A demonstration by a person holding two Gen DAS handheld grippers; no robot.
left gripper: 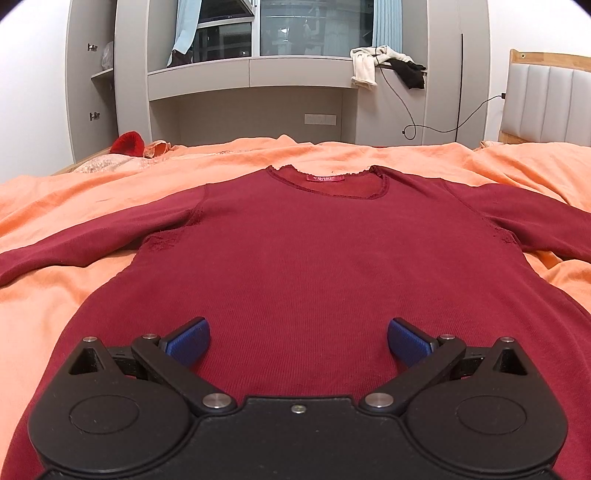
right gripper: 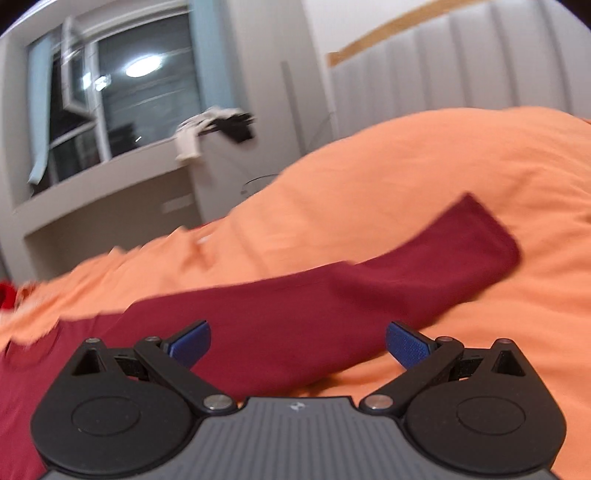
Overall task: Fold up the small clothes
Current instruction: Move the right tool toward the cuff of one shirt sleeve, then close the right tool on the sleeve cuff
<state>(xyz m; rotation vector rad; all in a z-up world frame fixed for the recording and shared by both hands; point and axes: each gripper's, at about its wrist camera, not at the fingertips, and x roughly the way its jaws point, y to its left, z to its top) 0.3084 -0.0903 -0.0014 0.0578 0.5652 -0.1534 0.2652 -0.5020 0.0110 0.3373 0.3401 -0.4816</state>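
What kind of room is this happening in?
Most likely a bedroom. A dark red top lies spread on a bed covered with an orange sheet, a padded headboard stands at one end, and built-in shelving sits under a curtained window.

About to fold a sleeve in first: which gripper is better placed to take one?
Probably the right gripper: its open jaws face the dark red shirt's right sleeve. The left gripper, also open, points at the shirt's body.

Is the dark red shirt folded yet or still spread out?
Spread out: the shirt lies flat on the orange blanket, both sleeves extended sideways.
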